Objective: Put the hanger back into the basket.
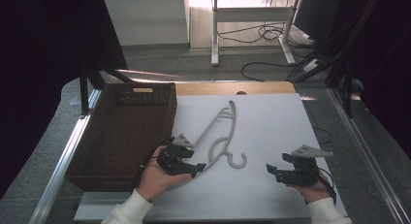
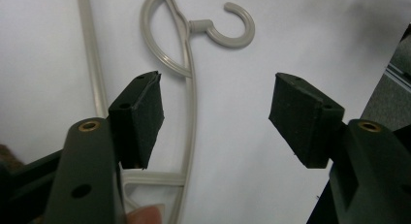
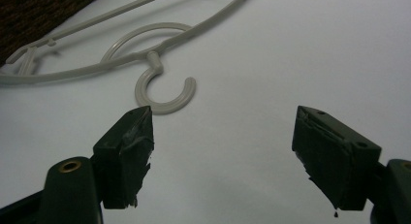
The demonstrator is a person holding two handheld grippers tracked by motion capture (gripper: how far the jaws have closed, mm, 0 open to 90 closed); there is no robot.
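A pale grey plastic hanger (image 1: 220, 133) lies flat on the white table top, its hook (image 1: 238, 160) pointing toward me. My left gripper (image 1: 197, 168) rests low at the hanger's near left end, jaws open, with the hanger (image 2: 190, 112) passing between and beyond them. Farther right, my right gripper (image 1: 269, 168) hovers near the front edge, open and holding nothing. Ahead of its jaws lies the hook (image 3: 165, 93).
A dark brown wicker basket (image 1: 121, 132) stands at the table's left side, right beside the hanger. The white table top (image 1: 271, 122) ends in a wooden strip at the back. Metal rails run along both sides; cables lie on the floor beyond.
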